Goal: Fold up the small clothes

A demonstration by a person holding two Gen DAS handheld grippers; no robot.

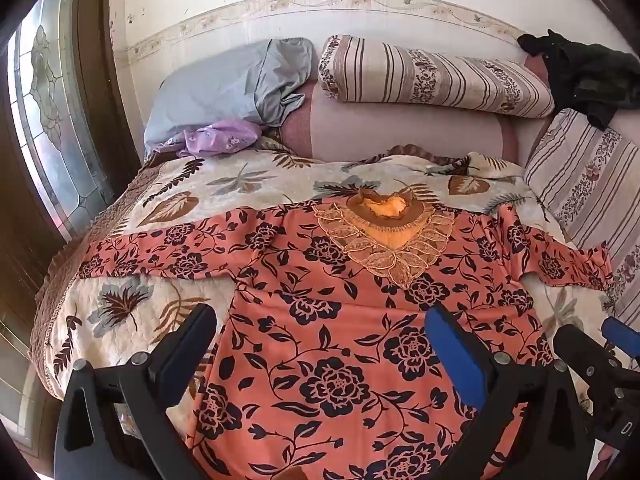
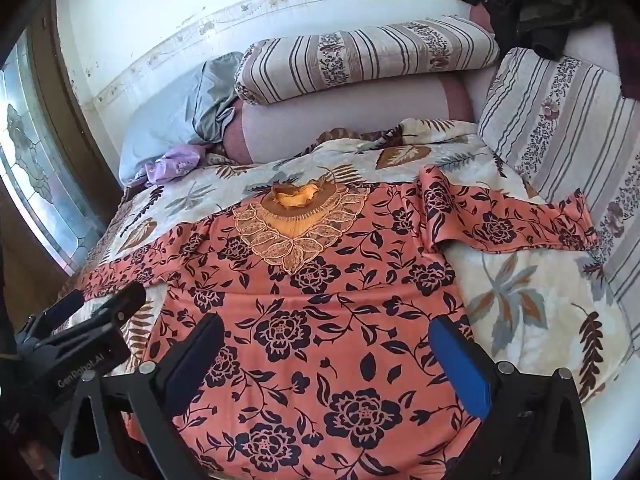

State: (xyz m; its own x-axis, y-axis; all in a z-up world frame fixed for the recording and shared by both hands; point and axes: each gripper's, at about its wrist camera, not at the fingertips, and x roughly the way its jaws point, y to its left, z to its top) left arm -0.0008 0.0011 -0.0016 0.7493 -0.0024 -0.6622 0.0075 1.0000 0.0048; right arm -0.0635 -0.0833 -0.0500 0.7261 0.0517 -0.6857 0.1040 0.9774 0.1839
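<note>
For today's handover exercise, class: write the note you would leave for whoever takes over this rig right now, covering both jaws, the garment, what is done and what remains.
Left gripper: jaws wide open, empty, above the garment's lower body.
Right gripper: jaws wide open, empty, above the same area.
Orange floral top: spread flat, front up, on the leaf-print bedspread, collar toward the pillows, both sleeves stretched out sideways.
Done: garment laid out.
Left: every fold; nothing is folded yet. Probably start with a sleeve.
</note>
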